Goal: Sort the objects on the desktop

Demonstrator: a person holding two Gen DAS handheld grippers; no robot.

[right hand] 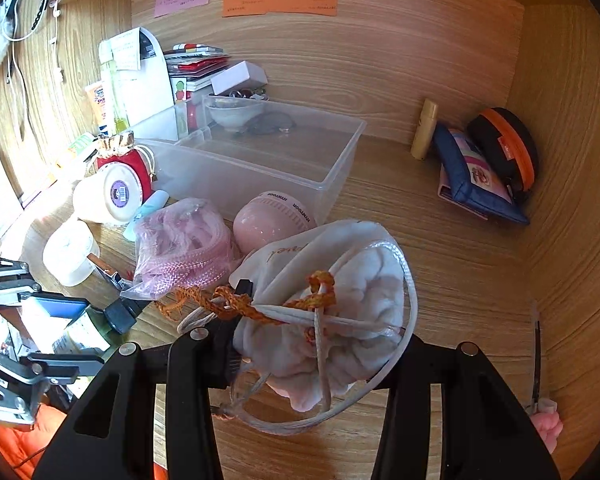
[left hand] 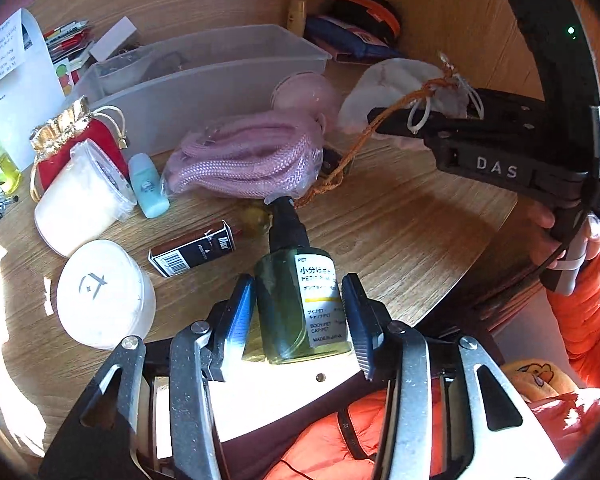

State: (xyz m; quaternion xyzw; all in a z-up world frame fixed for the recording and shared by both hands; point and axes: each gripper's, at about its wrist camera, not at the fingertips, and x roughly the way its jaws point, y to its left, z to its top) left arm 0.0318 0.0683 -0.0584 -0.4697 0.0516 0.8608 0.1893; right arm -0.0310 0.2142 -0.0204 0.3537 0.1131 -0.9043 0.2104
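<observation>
Two grippers are loaded, one item each. Your left gripper (left hand: 302, 312) is clamped on a green pump bottle (left hand: 300, 304), its blue pads pressed against either side of the labelled body; the bottle points away from you along the fingers, black pump head forward, held over the near edge of the wooden desk (left hand: 400, 232). Your right gripper (right hand: 312, 356) holds a white drawstring pouch (right hand: 340, 280) bunched between its black fingers, which are closed on the cloth, with white cord looping around it and an orange braided cord (right hand: 236, 300) trailing off to the left. In the left wrist view that pouch hangs off the right gripper's tip, up and to the right of the bottle and well apart from it.

Ahead of both grippers sits a clear plastic bin (right hand: 332, 184) with a small bowl (right hand: 232, 114) in its far corner. Just in front of the bin lie a pink round device (right hand: 268, 220) and a bag of pink rope (left hand: 244, 160), touching one another. Left of the bottle lie a dark staple box (left hand: 196, 250), a white round tin (left hand: 100, 292), a white jar (left hand: 80, 200) and a small blue bottle (left hand: 146, 186).
</observation>
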